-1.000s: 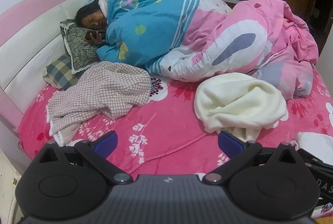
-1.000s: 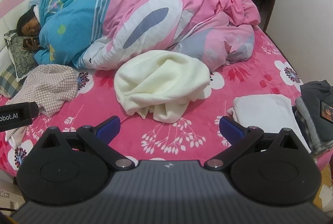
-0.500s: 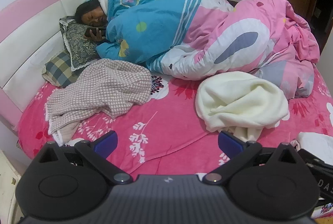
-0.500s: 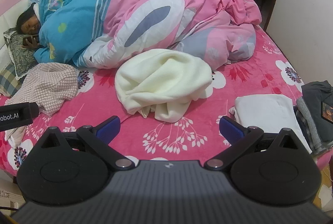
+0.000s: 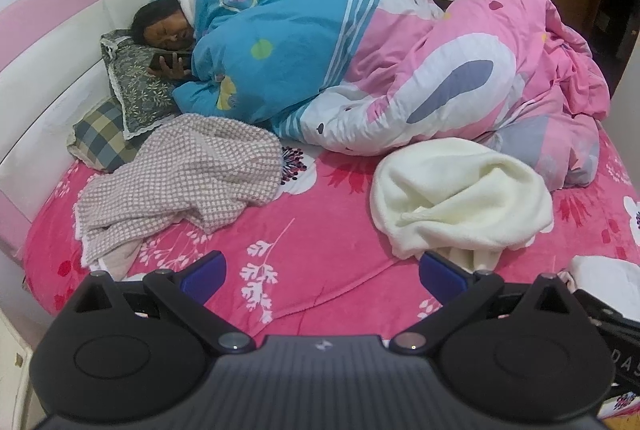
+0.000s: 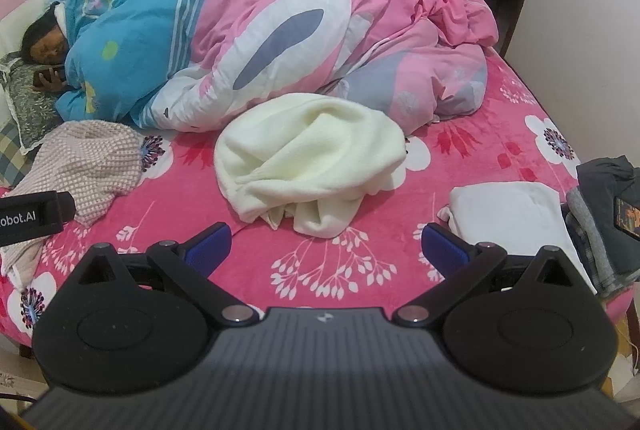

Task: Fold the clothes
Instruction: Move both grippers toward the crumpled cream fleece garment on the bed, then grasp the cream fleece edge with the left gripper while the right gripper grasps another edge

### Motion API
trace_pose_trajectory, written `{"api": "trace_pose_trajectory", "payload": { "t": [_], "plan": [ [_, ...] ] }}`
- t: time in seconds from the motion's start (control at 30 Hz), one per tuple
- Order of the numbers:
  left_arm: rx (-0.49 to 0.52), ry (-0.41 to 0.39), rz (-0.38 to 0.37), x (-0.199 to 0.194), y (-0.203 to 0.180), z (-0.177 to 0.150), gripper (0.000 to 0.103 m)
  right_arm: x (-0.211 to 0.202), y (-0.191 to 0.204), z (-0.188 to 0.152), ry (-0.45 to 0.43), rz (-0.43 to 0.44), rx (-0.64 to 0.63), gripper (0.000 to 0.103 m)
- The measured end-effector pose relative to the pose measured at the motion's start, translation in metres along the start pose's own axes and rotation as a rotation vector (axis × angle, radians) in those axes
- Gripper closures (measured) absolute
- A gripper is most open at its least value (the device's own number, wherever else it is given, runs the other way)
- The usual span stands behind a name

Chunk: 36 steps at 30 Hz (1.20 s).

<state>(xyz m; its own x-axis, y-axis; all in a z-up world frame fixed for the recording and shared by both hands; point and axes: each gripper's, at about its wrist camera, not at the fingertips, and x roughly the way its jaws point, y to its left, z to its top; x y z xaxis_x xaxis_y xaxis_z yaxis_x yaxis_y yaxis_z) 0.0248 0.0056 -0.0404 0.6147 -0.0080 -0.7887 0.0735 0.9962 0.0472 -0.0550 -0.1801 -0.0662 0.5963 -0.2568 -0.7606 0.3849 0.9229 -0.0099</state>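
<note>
A crumpled cream garment (image 5: 460,198) (image 6: 312,158) lies in a heap on the pink flowered bedspread (image 5: 312,230) (image 6: 472,158). To its left lies a rumpled checked pink-and-white garment (image 5: 188,174) (image 6: 88,162). My left gripper (image 5: 322,272) hovers open over the bed's near edge, short of both garments, nothing between its fingers. My right gripper (image 6: 326,246) is open too, just in front of the cream heap, holding nothing. A folded white cloth (image 6: 516,214) (image 5: 604,278) rests at the bed's right edge.
A person (image 5: 168,30) lies at the back under a blue and pink quilt (image 5: 360,62) (image 6: 280,30), head on pillows (image 5: 132,90). Dark folded clothes (image 6: 608,214) sit at far right. A padded headboard (image 5: 52,62) lines the left; a wall (image 6: 588,30) stands on the right.
Both grippers have eased slightly forward over the bed, so the garments sit a little lower in view. The jaws stay open and the clothes have not moved.
</note>
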Motion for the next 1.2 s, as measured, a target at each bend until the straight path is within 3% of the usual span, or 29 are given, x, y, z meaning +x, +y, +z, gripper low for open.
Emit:
{"api": "trace_pose_trajectory", "payload": {
  "t": [0.27, 0.53, 0.73, 0.9, 1.07, 1.2],
  "plan": [
    [0.045, 0.011, -0.051, 0.021, 0.009, 0.014, 0.000, 0.010, 0.009, 0.004, 0.012, -0.015, 0.043, 0.001],
    [0.165, -0.016, -0.202, 0.048, 0.009, 0.019, 0.000, 0.008, 0.013, -0.015, 0.004, -0.058, 0.108, 0.001],
    [0.120, -0.032, -0.307, 0.069, 0.001, 0.025, 0.000, 0.015, 0.002, -0.023, -0.001, -0.038, 0.096, 0.001],
    [0.089, -0.025, -0.257, 0.085, -0.014, 0.030, 0.000, 0.046, -0.022, -0.016, -0.009, 0.031, 0.069, 0.001],
    [0.067, -0.018, -0.167, 0.106, -0.036, 0.030, 0.000, 0.100, -0.061, -0.004, 0.069, 0.088, 0.095, 0.001],
    [0.146, -0.050, -0.071, 0.140, -0.075, 0.015, 0.000, 0.162, -0.101, -0.001, 0.144, 0.174, 0.136, 0.001]
  ]
}}
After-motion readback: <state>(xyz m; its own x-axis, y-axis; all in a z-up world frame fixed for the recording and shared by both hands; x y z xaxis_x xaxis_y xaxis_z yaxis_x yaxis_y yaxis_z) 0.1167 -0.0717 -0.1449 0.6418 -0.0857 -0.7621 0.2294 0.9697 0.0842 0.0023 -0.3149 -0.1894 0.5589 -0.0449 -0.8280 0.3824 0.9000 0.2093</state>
